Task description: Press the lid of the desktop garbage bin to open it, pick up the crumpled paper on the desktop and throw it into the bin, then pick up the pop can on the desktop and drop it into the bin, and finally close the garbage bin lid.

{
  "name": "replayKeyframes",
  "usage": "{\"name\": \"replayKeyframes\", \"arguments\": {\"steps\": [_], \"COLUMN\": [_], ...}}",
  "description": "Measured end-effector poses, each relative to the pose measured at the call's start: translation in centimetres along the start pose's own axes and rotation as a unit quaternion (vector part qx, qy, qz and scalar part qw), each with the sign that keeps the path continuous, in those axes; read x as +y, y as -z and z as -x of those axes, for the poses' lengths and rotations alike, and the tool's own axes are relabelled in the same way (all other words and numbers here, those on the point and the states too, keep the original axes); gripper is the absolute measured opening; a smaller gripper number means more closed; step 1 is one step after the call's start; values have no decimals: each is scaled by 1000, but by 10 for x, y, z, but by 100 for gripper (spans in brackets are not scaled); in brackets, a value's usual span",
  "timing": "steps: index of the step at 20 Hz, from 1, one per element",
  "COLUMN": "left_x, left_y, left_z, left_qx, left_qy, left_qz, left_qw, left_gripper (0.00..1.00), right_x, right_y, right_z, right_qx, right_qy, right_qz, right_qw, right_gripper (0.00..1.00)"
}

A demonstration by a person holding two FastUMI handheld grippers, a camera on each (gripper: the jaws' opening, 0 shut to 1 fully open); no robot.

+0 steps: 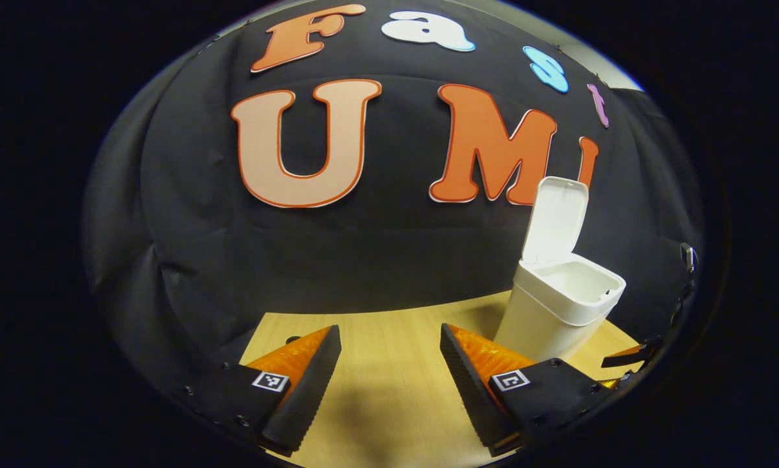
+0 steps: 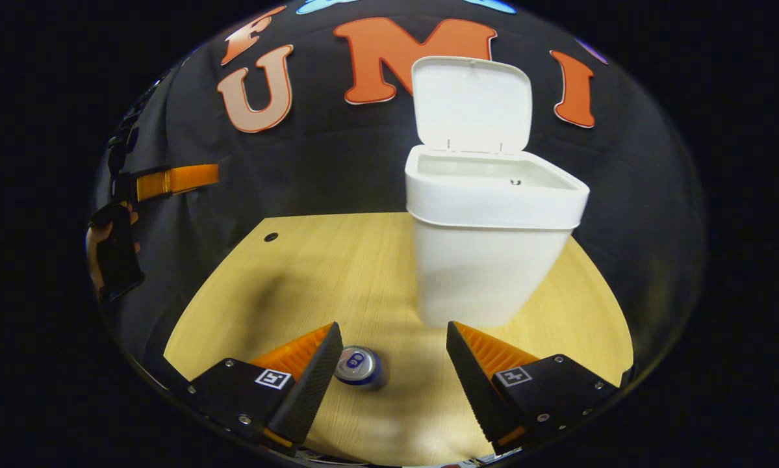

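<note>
A light wooden desk (image 2: 337, 273) stands against the black cloth wall. The white bin (image 2: 486, 234) sits toward the back of the desk, its lid (image 2: 472, 104) raised upright. The can (image 2: 359, 366) stands upright on the desk in front of the bin, nearer the front edge, just beside one finger of the right gripper (image 2: 394, 364), whose jaws are spread with nothing between them. The left gripper (image 1: 390, 364) hangs released over bare desk, bin (image 1: 558, 305) to its right.
</note>
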State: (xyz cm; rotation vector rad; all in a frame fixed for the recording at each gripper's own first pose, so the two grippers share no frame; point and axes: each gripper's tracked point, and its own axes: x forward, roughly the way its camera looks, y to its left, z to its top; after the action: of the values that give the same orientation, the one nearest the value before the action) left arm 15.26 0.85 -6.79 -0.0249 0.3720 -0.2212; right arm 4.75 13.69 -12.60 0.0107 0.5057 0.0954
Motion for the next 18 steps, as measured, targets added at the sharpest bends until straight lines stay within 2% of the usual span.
{"name": "replayKeyframes", "arguments": {"steps": [5, 8, 12, 17, 18], "left_x": [30, 44, 54, 54, 54], "left_y": [13, 24, 32, 37, 37], "left_z": [14, 19, 24, 27, 27], "left_qx": [3, 6, 10, 13, 14], "left_qy": [-24, -29, -36, -35, -35], "left_qz": [-2, 5, 6, 4, 6], "left_qw": [1000, 1000, 999, 999, 999], "left_gripper": [96, 97, 98, 97, 97], "right_x": [31, 35, 38, 31, 31], "right_y": [26, 51, 90, 112, 112], "right_z": [-29, -49, -68, -82, -83], "right_qx": [35, 66, 113, 151, 150], "right_qy": [-16, -12, -15, -13, -14], "right_qz": [21, 45, 50, 77, 79], "right_qw": [999, 997, 992, 985, 985], "right_gripper": [98, 98, 98, 98, 89]}}
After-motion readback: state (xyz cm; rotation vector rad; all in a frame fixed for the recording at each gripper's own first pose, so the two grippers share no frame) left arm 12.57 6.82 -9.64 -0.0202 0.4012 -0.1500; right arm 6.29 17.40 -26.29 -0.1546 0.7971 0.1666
